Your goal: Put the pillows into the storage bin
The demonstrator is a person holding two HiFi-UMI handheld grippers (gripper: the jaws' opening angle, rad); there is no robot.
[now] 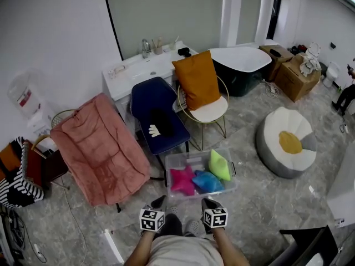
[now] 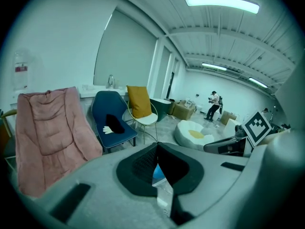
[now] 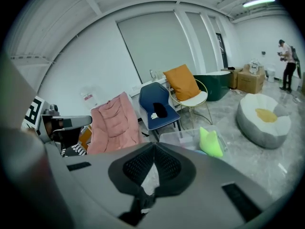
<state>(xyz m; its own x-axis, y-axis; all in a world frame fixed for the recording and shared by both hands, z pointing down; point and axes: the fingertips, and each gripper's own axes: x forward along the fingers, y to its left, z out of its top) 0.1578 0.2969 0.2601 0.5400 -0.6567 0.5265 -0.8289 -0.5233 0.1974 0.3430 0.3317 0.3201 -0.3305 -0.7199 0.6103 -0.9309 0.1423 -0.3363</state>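
With three pillows point(image 1: 206, 180) lying in the clear storage bin point(image 1: 188, 153), the left tool point(image 1: 159, 202) and right tool point(image 1: 209, 204) are being held pressed together, empty, while the orange pillow point(image 1: 196, 80) on the chair point(image 1: 213, 111) is likely being targeted next, needing spread jaws.

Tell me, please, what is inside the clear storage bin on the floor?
The storage bin holds a pink pillow, a blue pillow and an upright green pillow. Anything beneath them is covered.

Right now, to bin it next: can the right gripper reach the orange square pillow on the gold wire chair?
Probably not: the clear plastic storage bin lies between them; the right gripper is shut.
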